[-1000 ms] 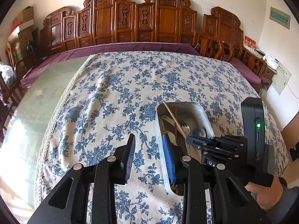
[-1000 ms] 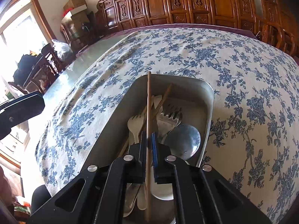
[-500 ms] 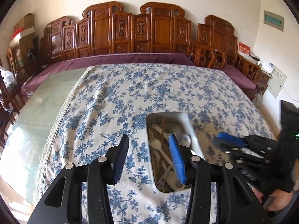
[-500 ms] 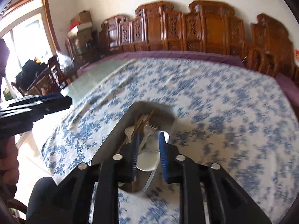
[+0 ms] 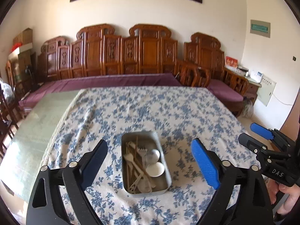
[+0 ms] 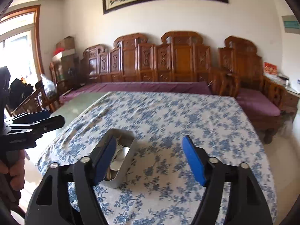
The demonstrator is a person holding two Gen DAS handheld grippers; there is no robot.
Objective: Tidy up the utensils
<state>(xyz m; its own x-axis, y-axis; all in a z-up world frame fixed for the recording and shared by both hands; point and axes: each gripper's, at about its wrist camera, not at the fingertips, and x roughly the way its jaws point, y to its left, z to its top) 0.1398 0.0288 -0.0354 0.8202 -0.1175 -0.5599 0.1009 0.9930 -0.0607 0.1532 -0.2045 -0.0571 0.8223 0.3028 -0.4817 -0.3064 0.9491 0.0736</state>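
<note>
We find the left gripper (image 5: 151, 161) and right gripper (image 6: 148, 159) released, jaws just opened wide, nothing between them. Utensils (image 5: 142, 161) lie jumbled in the metal tray (image 5: 166, 176) on the floral tablecloth (image 5: 150, 112). Risk: re-entering could snag crossed chopsticks and shift the tray.

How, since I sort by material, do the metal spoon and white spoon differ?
The metal spoon is grey and shiny; the white spoon is matte white. The metal spoon's bowl lies farther along the tray, the white spoon's nearer the camera. Both lie bowl up in the tray.
</note>
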